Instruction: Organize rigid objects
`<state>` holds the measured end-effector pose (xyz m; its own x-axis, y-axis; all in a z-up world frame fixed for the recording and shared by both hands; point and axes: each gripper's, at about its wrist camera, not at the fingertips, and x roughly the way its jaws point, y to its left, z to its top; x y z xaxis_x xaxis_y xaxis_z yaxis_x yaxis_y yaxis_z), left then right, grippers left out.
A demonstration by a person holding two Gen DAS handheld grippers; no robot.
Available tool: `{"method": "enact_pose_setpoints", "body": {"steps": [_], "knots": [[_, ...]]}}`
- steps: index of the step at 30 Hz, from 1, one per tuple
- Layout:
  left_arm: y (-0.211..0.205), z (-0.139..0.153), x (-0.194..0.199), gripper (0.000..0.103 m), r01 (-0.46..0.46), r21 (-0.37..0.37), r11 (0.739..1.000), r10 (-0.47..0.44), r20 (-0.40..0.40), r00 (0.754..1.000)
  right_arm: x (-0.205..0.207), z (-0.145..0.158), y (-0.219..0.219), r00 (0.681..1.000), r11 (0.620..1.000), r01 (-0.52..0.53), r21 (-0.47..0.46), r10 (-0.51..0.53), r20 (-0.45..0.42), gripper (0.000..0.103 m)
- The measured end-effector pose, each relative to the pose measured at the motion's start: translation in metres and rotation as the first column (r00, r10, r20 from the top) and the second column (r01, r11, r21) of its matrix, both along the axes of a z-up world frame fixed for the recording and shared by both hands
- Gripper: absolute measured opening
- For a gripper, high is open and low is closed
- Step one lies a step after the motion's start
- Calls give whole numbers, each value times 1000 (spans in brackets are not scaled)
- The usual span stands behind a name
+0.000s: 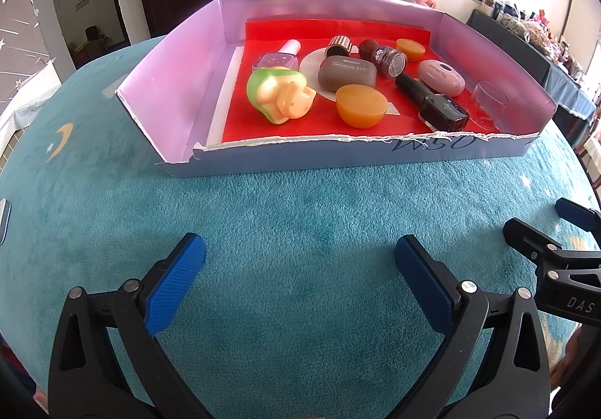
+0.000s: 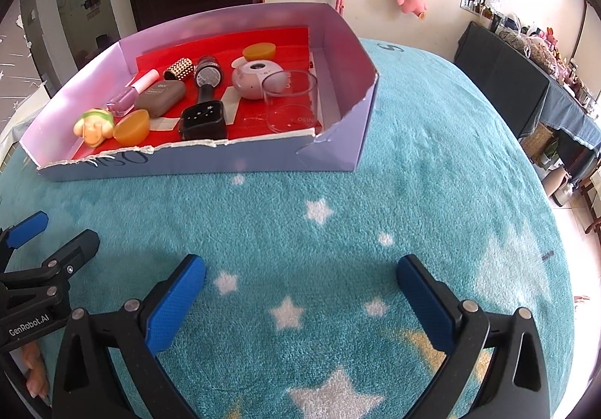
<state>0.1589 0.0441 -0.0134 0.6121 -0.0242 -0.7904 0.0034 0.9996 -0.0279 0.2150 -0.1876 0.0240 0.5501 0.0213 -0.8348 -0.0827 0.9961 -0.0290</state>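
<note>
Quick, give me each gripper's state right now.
Left gripper: open, holding nothing, above the teal blanket.
Right gripper: open, holding nothing, above the same blanket.

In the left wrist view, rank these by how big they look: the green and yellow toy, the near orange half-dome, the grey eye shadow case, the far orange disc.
1. Green and yellow toy, largest.
2. Grey eye shadow case and near orange half-dome: too alike to rank, and the dome lies nearer the camera.
3. Far orange disc, smallest, though it lies farthest back.
</note>
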Motion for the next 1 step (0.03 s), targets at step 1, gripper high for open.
{"method": "enact_pose_setpoints", "body": {"steps": [1], "knots": [[0,0,0,103,0,0,1000,0,0,1000,0,0,0,1000,1000,0,0,0,0,103]]}}
